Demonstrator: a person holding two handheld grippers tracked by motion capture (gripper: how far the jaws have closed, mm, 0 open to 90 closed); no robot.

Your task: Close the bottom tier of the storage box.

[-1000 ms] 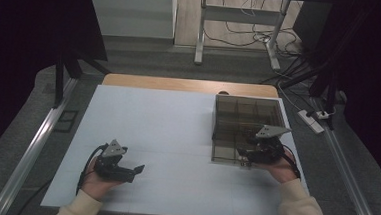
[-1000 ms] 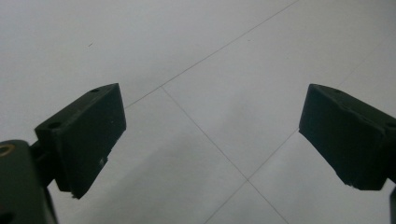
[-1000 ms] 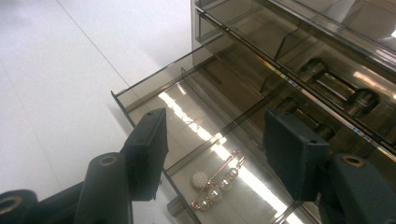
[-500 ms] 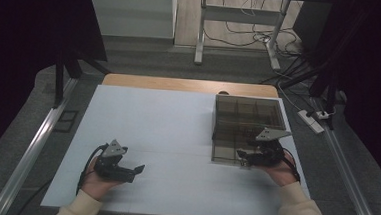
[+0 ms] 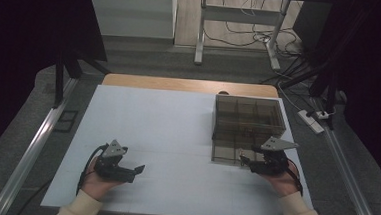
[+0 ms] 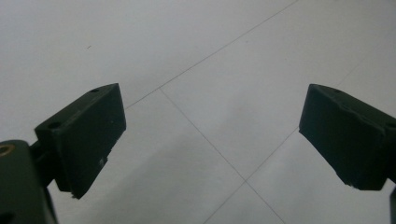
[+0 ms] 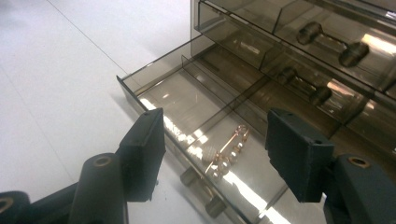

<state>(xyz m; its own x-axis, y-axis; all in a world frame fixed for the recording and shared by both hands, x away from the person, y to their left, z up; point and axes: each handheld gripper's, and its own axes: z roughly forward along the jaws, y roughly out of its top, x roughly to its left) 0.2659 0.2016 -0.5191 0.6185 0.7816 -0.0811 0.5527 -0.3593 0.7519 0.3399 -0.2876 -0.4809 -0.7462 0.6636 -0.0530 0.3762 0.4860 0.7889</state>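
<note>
On the white table point(image 5: 176, 136), at its right side, stands a smoky drawer box point(image 5: 248, 116), bottom drawer point(image 7: 187, 98) pulled out. Just before it, right gripper point(image 7: 215, 154) jaws spread, unclamped, over a pearl pin point(image 7: 226, 154) lying inside. Left gripper point(image 6: 212, 140) rests apart, jaws spread.

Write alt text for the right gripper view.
A smoky clear drawer stands pulled out of a small drawer cabinet on a white table, with a pearl-and-gold brooch lying inside. The right tool hangs open just above it, its black jaws either side of the brooch.
</note>
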